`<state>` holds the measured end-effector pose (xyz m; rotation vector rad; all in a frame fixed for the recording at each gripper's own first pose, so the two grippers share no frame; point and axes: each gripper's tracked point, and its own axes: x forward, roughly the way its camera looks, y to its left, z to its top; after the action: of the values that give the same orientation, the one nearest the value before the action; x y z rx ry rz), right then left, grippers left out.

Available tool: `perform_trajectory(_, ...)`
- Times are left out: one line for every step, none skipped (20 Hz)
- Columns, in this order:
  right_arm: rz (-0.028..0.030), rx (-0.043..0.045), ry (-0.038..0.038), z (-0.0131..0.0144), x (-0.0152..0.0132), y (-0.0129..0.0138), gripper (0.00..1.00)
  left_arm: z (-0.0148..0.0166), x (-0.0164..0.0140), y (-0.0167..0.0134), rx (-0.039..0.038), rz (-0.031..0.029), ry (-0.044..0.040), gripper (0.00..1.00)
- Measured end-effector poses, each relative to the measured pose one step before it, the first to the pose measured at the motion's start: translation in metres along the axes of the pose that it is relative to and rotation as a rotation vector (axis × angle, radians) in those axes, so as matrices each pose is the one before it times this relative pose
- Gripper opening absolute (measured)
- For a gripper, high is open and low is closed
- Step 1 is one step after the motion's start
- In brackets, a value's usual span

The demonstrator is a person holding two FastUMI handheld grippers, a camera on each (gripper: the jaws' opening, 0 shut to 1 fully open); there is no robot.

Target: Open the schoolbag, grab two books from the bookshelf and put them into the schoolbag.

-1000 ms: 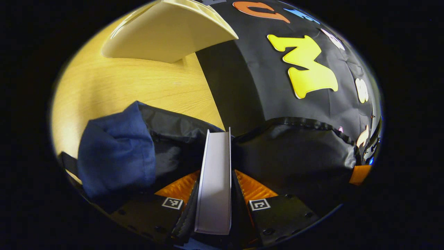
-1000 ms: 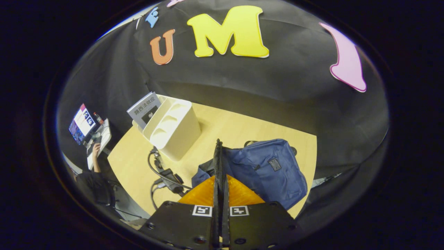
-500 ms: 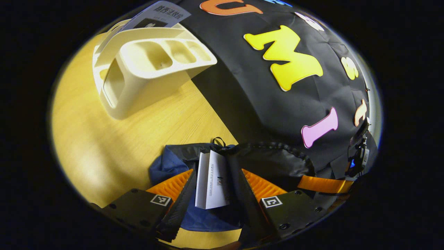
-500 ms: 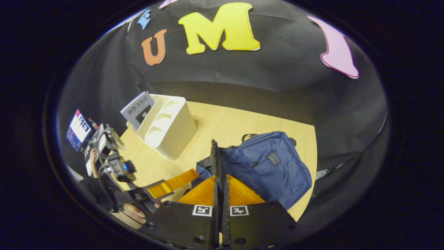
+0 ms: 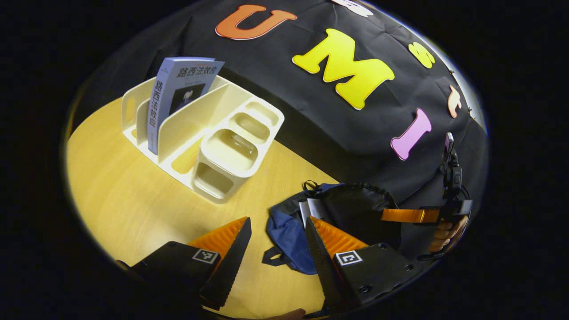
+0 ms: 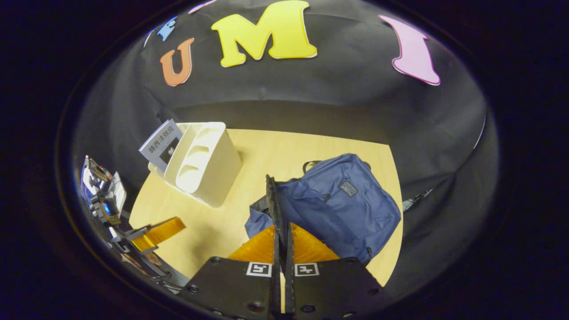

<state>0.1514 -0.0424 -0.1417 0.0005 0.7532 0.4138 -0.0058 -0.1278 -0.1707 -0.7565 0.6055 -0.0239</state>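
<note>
Sitting under everything: a light wooden table (image 5: 124,209), taking up the lower left of the left gripper view. Lying on it toward the right: the navy schoolbag (image 6: 338,204), slumping on its side with the top mouth gaping open and the dark lining showing, its long axis running from near the right gripper away toward the wall in the right gripper view. Poking out of that mouth in the left gripper view: a white book (image 5: 311,208), tucked in edge-first, mostly hidden by the lining.

Standing well apart from the bag, toward the back left: a cream bookshelf (image 5: 209,138) with dividers and small cup-like pockets at its near end. Leaning in a back slot of it: one more book, the grey-blue book (image 5: 178,98), standing upright but tilting a bit, spine facing the camera, long axis pointing up.

Hovering over the table just beside the bag's mouth: the left gripper (image 5: 278,231), fingers spread wide, gripping nothing. Pinching the bag's zipper-edge fabric: the right gripper (image 6: 281,249), fingers squeezed nearly together on that thin dark edge. Peeking in at the far right of the left gripper view: a hand (image 5: 444,233) wrapped around that other gripper.
</note>
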Motion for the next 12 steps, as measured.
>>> perform_trajectory(-0.01419, 0.00095, -0.00165, -0.00275, -0.00054, 0.00129, 0.04, 0.01031, -0.00976, 0.00722, 0.03212, 0.01112, -0.00486, 0.81)
perform_trajectory(-0.01578, 0.00745, 0.00002, -0.00207, 0.00000, 0.00095, 0.04, 0.01190, -0.00922, 0.00900, 0.03093, 0.01315, -0.00754, 0.81)
perform_trajectory(-0.01074, 0.01090, -0.00267, -0.00164, -0.00143, 0.00075, 0.04, 0.01246, -0.00732, 0.01280, 0.03844, 0.02370, -0.00367, 0.80)
perform_trajectory(-0.01002, 0.01304, -0.00338, -0.00120, -0.00072, 0.00131, 0.04, 0.01135, -0.00542, 0.01055, 0.04791, 0.01400, -0.00978, 0.81)
perform_trajectory(-0.01254, 0.00882, -0.00236, -0.00123, -0.00042, -0.00014, 0.04, 0.01620, -0.00479, 0.01194, 0.05022, 0.02807, -0.02520, 0.81)
perform_trajectory(-0.00734, 0.00919, -0.00098, -0.00118, -0.00104, 0.00028, 0.04, 0.01665, -0.00090, 0.01481, 0.04485, 0.02993, -0.02586, 0.80)
perform_trajectory(-0.01030, 0.00621, -0.00220, -0.00061, -0.00246, -0.00116, 0.04, 0.01315, -0.00020, 0.01167, 0.03763, 0.02603, -0.01613, 0.80)
perform_trajectory(-0.00870, 0.00966, -0.00362, -0.00075, -0.00152, -0.00139, 0.04, 0.01117, 0.00077, 0.01295, 0.03108, 0.02663, -0.00315, 0.80)
perform_trajectory(-0.00561, 0.00943, -0.00430, 0.00016, -0.00144, -0.00187, 0.04, 0.00734, 0.00287, 0.01000, 0.03019, 0.01798, 0.01596, 0.80)
perform_trajectory(-0.00501, 0.01347, -0.00599, 0.00085, -0.00083, -0.00088, 0.04, 0.00760, 0.00489, 0.00626, 0.02449, 0.01165, 0.01220, 0.80)
perform_trajectory(-0.00246, 0.01381, -0.00682, -0.00047, -0.00130, -0.00186, 0.01, 0.00849, 0.00531, 0.00710, 0.02581, 0.01451, 0.01047, 0.80)
perform_trajectory(-0.00224, 0.01228, -0.00637, -0.00008, -0.00037, -0.00086, 0.04, 0.00967, 0.00519, 0.00548, 0.02508, 0.00280, 0.01373, 0.80)
